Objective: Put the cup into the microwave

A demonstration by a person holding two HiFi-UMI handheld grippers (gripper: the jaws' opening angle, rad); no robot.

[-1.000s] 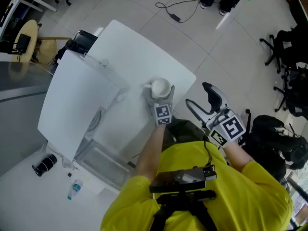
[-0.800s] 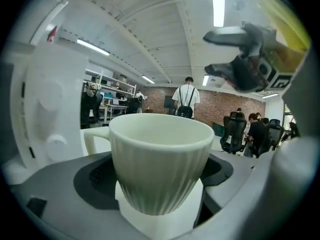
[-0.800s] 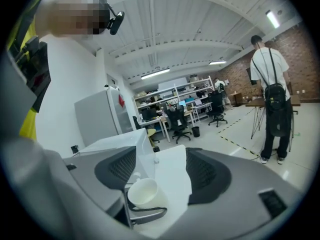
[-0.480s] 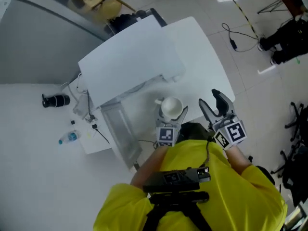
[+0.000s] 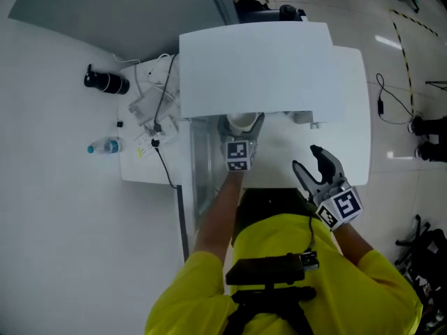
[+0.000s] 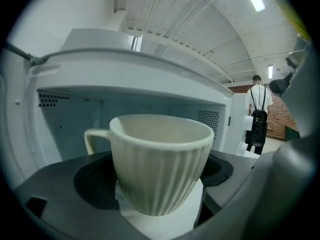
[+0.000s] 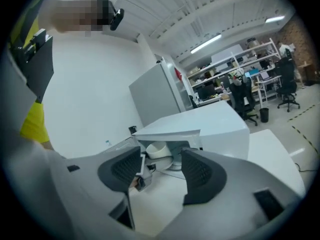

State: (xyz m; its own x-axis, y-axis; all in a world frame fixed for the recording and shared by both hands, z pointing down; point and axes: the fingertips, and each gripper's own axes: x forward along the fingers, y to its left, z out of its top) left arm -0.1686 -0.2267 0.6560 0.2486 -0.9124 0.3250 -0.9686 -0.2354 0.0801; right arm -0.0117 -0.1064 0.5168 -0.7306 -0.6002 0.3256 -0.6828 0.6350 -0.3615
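A cream ribbed cup (image 5: pixel 239 122) with a handle sits between the jaws of my left gripper (image 5: pixel 241 128), which is shut on it. In the left gripper view the cup (image 6: pixel 160 164) fills the middle, its handle to the left, right in front of the open cavity of the white microwave (image 6: pixel 75 109). From the head view the cup is at the front edge of the microwave (image 5: pixel 258 68), partly under its top. My right gripper (image 5: pixel 307 158) hovers over the white table (image 5: pixel 349 138) to the right, open with nothing between its fingers (image 7: pixel 202 176).
The microwave's door (image 5: pixel 199 173) hangs open to the left of my left arm. A black cylinder (image 5: pixel 105 82), a small water bottle (image 5: pixel 103 146) and cables (image 5: pixel 157 110) lie left of the microwave. A person (image 6: pixel 258 114) stands far off.
The left gripper has carried the cup from the open tabletop up to the microwave's opening. The right gripper has followed alongside, and its jaws stand a little narrower than before.
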